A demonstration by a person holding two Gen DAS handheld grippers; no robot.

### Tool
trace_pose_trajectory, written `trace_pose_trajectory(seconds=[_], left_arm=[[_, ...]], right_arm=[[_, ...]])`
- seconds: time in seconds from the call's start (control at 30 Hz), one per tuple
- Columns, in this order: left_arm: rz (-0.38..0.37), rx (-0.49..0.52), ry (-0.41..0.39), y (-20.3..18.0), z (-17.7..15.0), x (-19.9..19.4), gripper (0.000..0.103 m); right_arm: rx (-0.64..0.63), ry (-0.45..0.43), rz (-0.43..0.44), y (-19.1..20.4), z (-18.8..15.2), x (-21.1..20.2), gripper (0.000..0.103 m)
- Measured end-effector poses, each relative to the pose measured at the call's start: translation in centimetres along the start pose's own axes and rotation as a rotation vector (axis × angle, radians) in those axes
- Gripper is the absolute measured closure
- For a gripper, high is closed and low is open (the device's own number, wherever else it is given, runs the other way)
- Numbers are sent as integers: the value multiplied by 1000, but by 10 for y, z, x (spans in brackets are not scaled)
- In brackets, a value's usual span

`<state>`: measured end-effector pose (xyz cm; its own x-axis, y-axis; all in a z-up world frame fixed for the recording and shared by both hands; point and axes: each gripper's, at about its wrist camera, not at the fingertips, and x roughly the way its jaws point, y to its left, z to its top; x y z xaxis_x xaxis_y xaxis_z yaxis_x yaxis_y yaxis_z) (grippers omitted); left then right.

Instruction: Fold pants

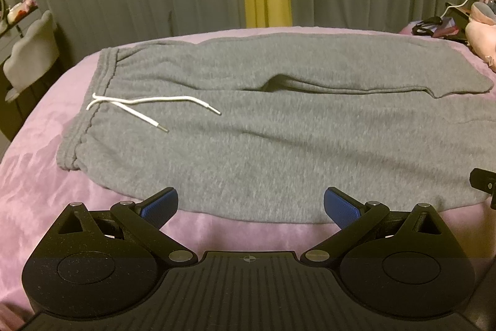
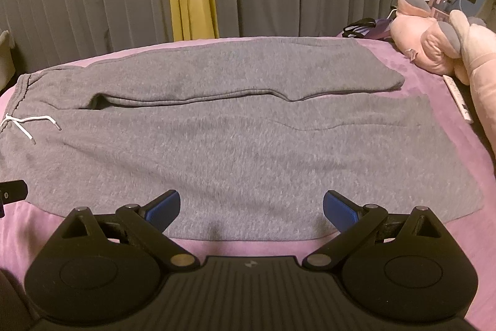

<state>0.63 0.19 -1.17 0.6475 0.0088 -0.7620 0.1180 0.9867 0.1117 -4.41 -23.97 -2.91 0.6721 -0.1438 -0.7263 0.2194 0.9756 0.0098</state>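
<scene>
Your left gripper [image 1: 250, 203] and right gripper [image 2: 251, 205] both sit fingers apart, gripping nothing, at 6 o'clock of the grey fleece sweatpants [image 1: 248, 138] spread flat on the pink blanket [image 1: 34, 182], waistband at 9 o'clock.

A big bed with a pink blanket [image 2: 434, 114] holds everything. Gray pants [image 2: 232, 145] lie flat across it, legs side by side, with a white string [image 1: 139, 104] on top near the waist. A pink stuffed toy [image 2: 440, 51] lies at the far right end.
</scene>
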Motion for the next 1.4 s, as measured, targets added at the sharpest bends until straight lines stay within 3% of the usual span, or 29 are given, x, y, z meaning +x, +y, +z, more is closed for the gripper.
trace_pose_trajectory(seconds=[0.37, 0.53, 0.7, 0.77, 0.8, 0.87, 1.0, 1.13, 1.27, 1.4], left_arm=[[4, -14, 40, 0, 1, 16, 0], [27, -135, 47, 16, 14, 26, 0], [99, -239, 17, 34, 40, 44, 0], [126, -287, -5, 41, 52, 55, 0], [143, -306, -20, 43, 56, 60, 0], [210, -356, -65, 48, 61, 74, 0], [369, -471, -157, 66, 57, 109, 0], [495, -532, -264, 81, 36, 133, 0], [399, -580, -362, 96, 29, 144, 0], [370, -531, -265, 88, 24, 174, 0]], right_arm=[[25, 13, 27, -7, -3, 14, 4], [73, 23, 55, -18, 7, 31, 5], [179, 44, 63, -36, 29, 62, 15], [207, 53, 60, -41, 41, 78, 29], [221, 53, 62, -44, 48, 86, 35], [240, 52, 69, -49, 64, 105, 58], [279, 28, 58, -62, 107, 146, 79], [365, 15, 66, -81, 163, 199, 80], [443, 7, 28, -90, 219, 255, 78], [576, 12, -53, -102, 262, 310, 67]])
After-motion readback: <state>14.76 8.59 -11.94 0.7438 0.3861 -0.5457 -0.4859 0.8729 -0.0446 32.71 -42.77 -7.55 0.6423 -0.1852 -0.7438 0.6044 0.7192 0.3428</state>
